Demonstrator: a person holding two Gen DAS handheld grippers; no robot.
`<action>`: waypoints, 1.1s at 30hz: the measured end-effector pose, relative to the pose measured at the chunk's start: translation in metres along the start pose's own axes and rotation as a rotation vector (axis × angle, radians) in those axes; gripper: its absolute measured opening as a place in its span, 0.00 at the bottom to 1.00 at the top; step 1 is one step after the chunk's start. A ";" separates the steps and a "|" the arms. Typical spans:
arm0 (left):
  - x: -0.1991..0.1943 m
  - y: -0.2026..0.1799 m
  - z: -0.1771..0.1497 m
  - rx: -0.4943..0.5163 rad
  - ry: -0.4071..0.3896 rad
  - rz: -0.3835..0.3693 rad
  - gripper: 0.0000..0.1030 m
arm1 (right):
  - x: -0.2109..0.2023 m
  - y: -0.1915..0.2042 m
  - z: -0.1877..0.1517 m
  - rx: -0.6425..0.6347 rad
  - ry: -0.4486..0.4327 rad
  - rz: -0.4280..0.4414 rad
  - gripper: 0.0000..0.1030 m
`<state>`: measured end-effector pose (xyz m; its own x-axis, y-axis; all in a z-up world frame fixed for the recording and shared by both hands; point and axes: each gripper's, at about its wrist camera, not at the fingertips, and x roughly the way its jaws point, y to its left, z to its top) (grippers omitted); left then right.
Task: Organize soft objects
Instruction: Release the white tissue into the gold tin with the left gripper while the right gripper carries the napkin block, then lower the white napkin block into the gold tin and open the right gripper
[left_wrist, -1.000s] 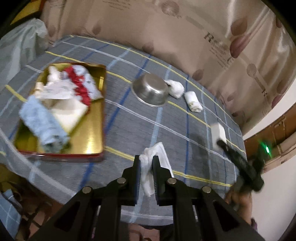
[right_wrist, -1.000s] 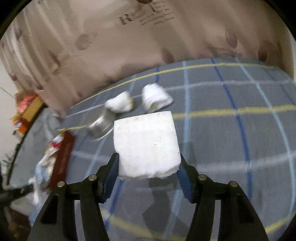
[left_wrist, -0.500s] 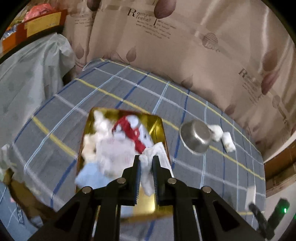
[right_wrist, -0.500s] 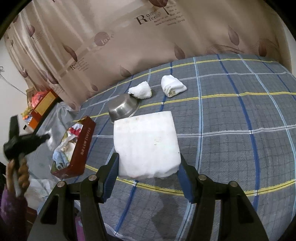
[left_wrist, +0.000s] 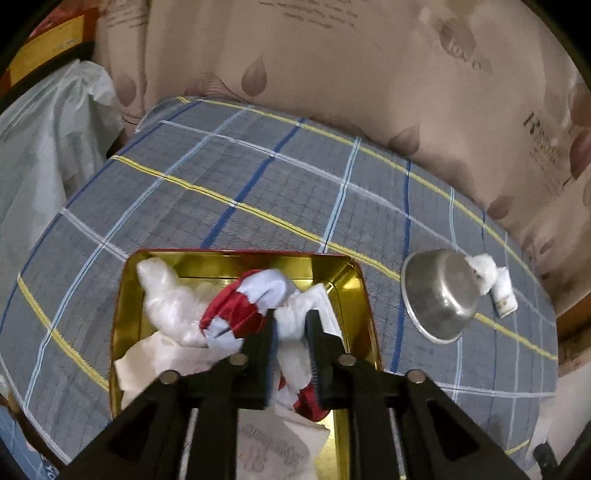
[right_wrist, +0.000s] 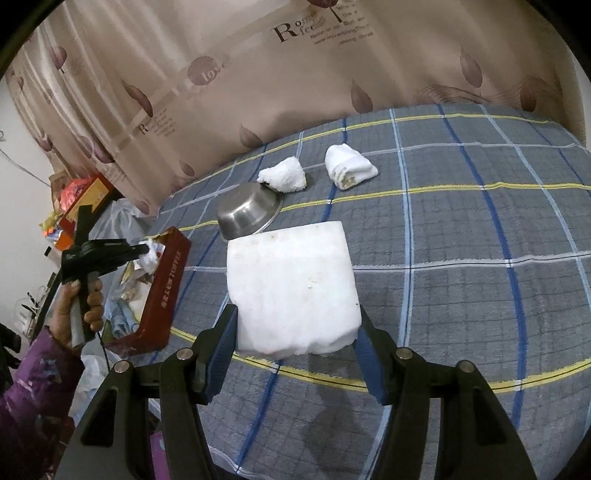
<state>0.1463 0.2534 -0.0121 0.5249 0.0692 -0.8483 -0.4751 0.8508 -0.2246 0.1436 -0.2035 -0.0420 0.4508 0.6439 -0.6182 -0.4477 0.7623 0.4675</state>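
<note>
Left gripper over gold tin, fingers just been opening, white cloth between them. Right gripper fingers half-spread, clamping white foam block; steel bowl at 11 o'clock.

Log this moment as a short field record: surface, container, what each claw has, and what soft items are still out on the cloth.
surface: plaid cloth, grey with blue, white and yellow lines
container: gold tin with red outer walls, holding mixed cloths
left claw: over the tin, jaws just been opening, white cloth still between them
right claw: shut on white foam block, held above the cloth
still out: fluffy white cloth touching the steel bowl; rolled white towel beside it
</note>
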 end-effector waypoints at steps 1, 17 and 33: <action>0.005 -0.002 0.000 0.016 0.024 -0.013 0.24 | 0.002 0.002 0.000 -0.004 0.005 0.004 0.55; -0.091 0.006 -0.039 0.003 -0.194 0.107 0.51 | 0.010 0.098 0.011 -0.155 0.019 0.195 0.55; -0.170 0.071 -0.175 -0.267 -0.340 0.321 0.56 | 0.123 0.240 0.006 -0.243 0.235 0.393 0.55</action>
<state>-0.1004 0.2113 0.0323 0.5019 0.5064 -0.7011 -0.7889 0.6004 -0.1310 0.0964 0.0590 -0.0026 0.0397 0.8251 -0.5635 -0.7273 0.4106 0.5499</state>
